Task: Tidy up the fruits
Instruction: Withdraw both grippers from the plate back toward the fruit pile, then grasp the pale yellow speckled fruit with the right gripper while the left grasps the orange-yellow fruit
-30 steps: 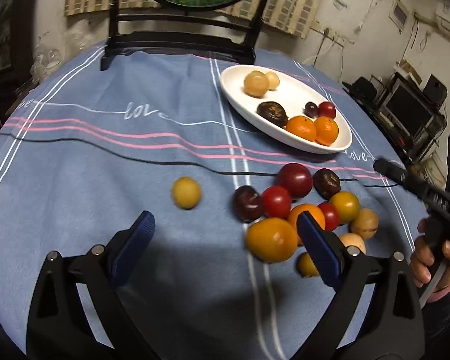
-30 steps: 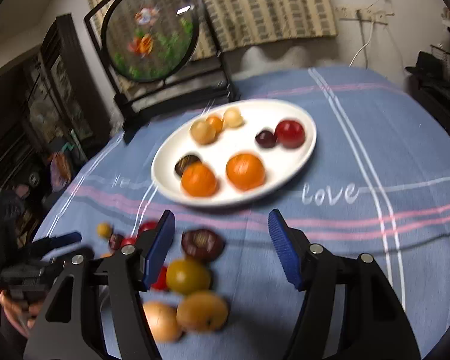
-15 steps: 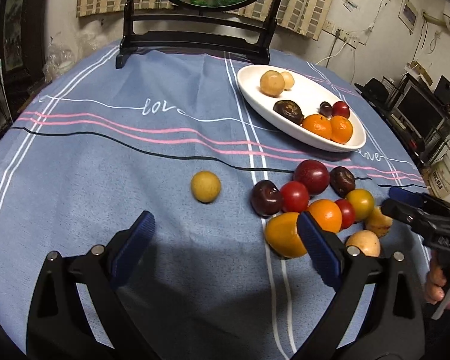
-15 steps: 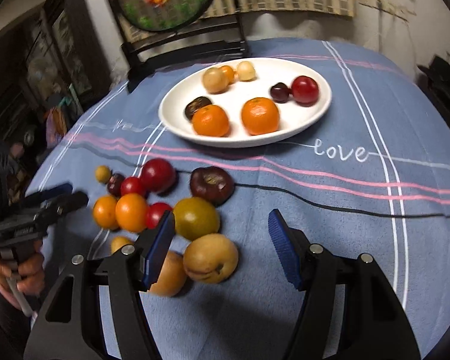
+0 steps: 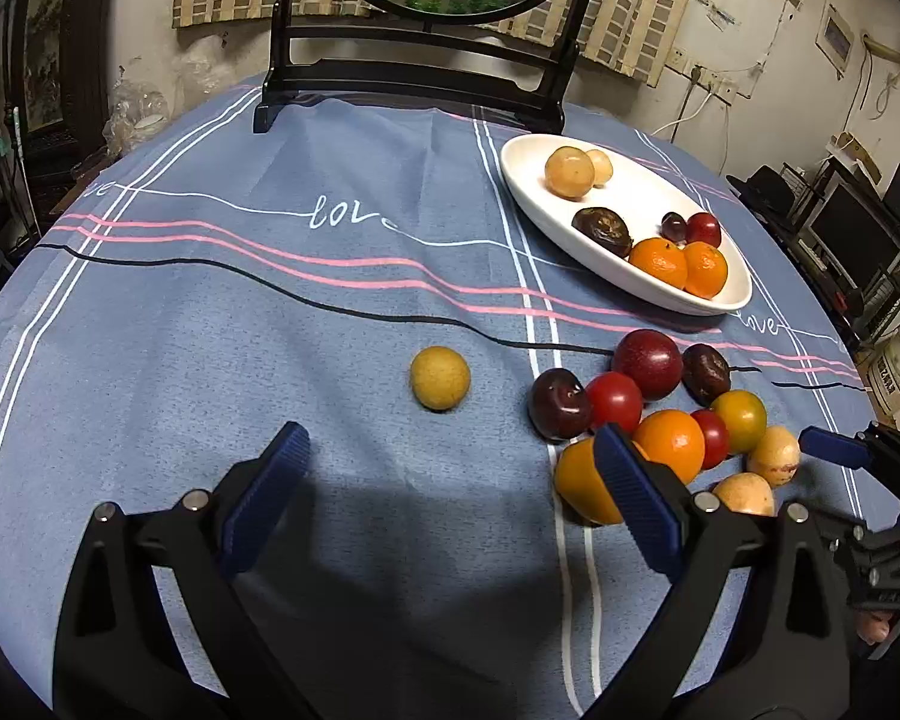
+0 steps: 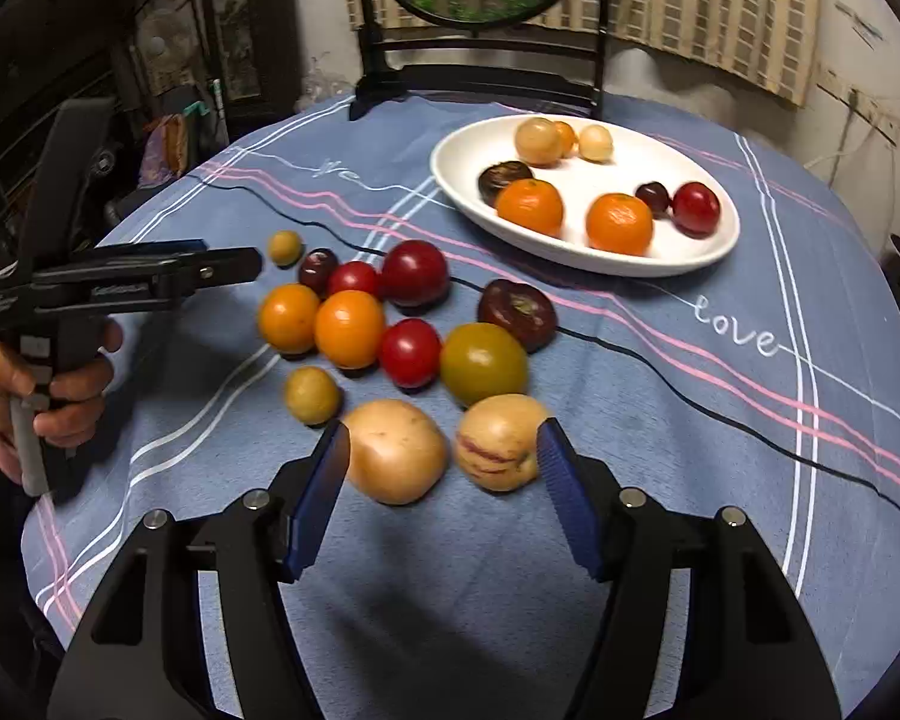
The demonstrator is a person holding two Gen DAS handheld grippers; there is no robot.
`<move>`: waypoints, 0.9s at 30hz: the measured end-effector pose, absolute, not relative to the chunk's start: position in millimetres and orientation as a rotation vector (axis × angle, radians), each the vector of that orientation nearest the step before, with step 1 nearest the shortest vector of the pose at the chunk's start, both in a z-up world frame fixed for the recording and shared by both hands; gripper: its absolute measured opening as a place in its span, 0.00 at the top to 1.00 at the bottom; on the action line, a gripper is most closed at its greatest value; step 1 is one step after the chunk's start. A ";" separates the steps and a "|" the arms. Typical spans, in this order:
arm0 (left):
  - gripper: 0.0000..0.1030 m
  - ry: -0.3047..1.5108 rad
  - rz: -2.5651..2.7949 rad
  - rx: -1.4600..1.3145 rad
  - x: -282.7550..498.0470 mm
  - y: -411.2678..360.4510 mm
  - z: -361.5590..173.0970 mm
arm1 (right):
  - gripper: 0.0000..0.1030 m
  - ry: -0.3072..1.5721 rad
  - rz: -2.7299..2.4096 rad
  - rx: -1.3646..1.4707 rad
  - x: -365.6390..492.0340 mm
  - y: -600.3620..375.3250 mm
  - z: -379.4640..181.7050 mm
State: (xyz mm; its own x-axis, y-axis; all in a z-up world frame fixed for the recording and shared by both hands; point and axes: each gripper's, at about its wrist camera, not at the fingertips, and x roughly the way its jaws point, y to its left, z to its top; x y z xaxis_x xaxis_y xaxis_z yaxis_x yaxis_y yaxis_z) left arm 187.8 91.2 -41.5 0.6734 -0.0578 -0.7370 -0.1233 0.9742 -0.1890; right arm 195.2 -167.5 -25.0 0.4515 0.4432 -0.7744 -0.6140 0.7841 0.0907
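A white oval plate (image 5: 522,165) (image 6: 636,159) at the far right of the blue tablecloth holds oranges, dark plums, a red fruit and pale round fruits. Several loose fruits lie in a pile (image 5: 648,402) (image 6: 408,324) in front of it. My right gripper (image 6: 443,444) is open, low over the cloth. A tan round fruit (image 6: 396,450) and a striped pale fruit (image 6: 498,441) lie side by side just ahead of its tips, untouched. My left gripper (image 5: 450,450) is open and empty. A lone yellow fruit (image 5: 440,377) sits just beyond it.
A dark wooden stand with a round painted screen (image 5: 414,78) (image 6: 474,84) stands at the table's far edge. A hand (image 6: 60,396) holds the left gripper's handle at the left. Shelves and electronics (image 5: 858,222) line the room's right side.
My right gripper rolled level and drew back from the plate towards the near side of the pile, so the two pale fruits now lie at its tips. The left gripper stayed in place.
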 end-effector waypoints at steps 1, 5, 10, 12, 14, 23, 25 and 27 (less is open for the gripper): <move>0.06 0.834 0.035 -0.232 187.8 91.1 -41.6 | 0.37 0.893 0.647 -0.194 199.0 -170.7 -25.6; 0.06 0.837 0.028 -0.233 187.5 90.0 -41.0 | 0.45 0.940 0.619 -0.104 214.3 -183.2 -31.6; 0.06 0.818 0.010 -0.231 184.3 87.4 -36.6 | 0.49 0.980 0.610 -0.032 225.9 -189.8 -40.8; 0.06 0.810 -0.001 -0.230 182.6 85.8 -34.8 | 0.49 0.993 0.616 -0.027 226.5 -189.5 -44.8; 0.06 0.809 -0.005 -0.227 182.5 84.8 -34.2 | 0.52 1.003 0.624 -0.005 228.1 -189.6 -48.0; 0.08 0.810 -0.136 -0.155 179.6 61.5 -33.8 | 0.60 1.024 0.661 0.102 232.8 -197.4 -49.8; 0.18 0.793 -0.168 -0.085 176.1 47.6 -33.0 | 0.60 1.030 0.657 0.128 234.4 -200.8 -49.4; 0.37 0.793 -0.193 -0.033 174.4 38.0 -35.0 | 0.60 1.028 0.644 0.123 234.7 -200.6 -48.9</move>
